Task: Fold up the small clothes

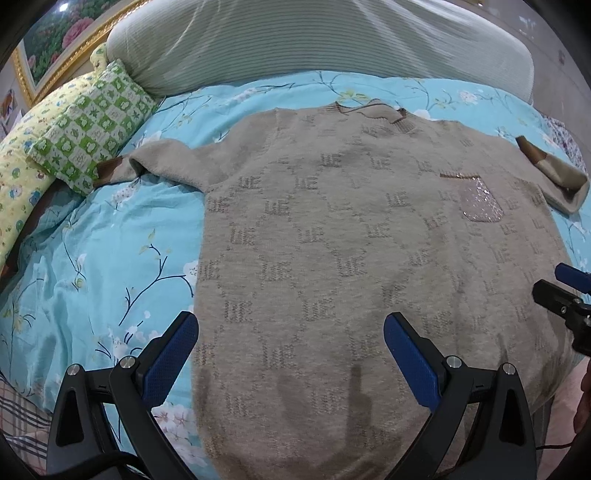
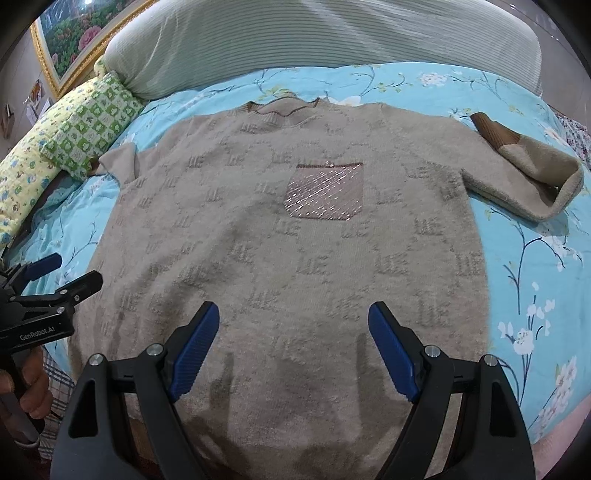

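Note:
A beige knit sweater with a woven letter pattern lies flat, front up, on a blue floral bedspread; it also shows in the right wrist view. It has a sparkly pink chest pocket, a brown-trimmed collar at the far side, and both sleeves bent inward: the left sleeve and the right sleeve with its brown cuff. My left gripper is open and empty above the sweater's lower left part. My right gripper is open and empty above the lower middle.
A grey-green striped bolster lies along the head of the bed. A green checked pillow and a yellow pillow sit at the far left. A gold-framed flower painting hangs behind. A plaid cloth lies at the near left edge.

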The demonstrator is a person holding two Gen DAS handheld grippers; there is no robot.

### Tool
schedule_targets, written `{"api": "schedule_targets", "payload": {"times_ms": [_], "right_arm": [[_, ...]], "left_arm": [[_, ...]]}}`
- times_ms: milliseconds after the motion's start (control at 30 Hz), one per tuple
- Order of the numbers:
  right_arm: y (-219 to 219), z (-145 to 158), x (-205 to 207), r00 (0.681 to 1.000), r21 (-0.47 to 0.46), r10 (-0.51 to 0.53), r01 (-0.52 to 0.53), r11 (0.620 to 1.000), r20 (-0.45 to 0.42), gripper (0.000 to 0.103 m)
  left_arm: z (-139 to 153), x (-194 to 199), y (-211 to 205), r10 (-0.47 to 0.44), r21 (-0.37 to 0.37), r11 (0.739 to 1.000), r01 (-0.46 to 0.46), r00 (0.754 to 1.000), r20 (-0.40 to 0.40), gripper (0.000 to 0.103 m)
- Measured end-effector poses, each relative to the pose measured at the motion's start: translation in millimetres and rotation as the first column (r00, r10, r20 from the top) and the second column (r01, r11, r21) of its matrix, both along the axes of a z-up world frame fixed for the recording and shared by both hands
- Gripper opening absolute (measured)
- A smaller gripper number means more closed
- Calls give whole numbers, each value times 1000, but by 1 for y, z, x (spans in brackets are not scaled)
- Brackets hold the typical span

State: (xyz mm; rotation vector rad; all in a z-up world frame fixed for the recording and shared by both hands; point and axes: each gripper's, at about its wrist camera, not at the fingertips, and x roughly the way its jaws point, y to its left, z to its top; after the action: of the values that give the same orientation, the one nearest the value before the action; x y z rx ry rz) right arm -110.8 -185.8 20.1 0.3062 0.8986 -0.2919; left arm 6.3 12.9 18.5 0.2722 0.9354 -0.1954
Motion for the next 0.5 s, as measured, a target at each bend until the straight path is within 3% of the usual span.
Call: {"api": "schedule_targets", "payload": {"times_ms": [167, 300, 500], "right_arm": [[-24, 6, -4, 998, 2, -56, 56, 998, -7, 83], [-53, 17, -10, 993, -16, -109, 110, 994, 38, 83], [-121, 38, -11, 978, -19, -202, 203, 979, 57, 83]], "left_arm": [[2, 16, 13, 22, -66, 998, -24, 999, -38, 101], [3, 28, 14, 16, -95, 995, -23, 997, -79, 101], [8, 50, 6, -23, -104, 994, 16, 998, -64, 101]]}}
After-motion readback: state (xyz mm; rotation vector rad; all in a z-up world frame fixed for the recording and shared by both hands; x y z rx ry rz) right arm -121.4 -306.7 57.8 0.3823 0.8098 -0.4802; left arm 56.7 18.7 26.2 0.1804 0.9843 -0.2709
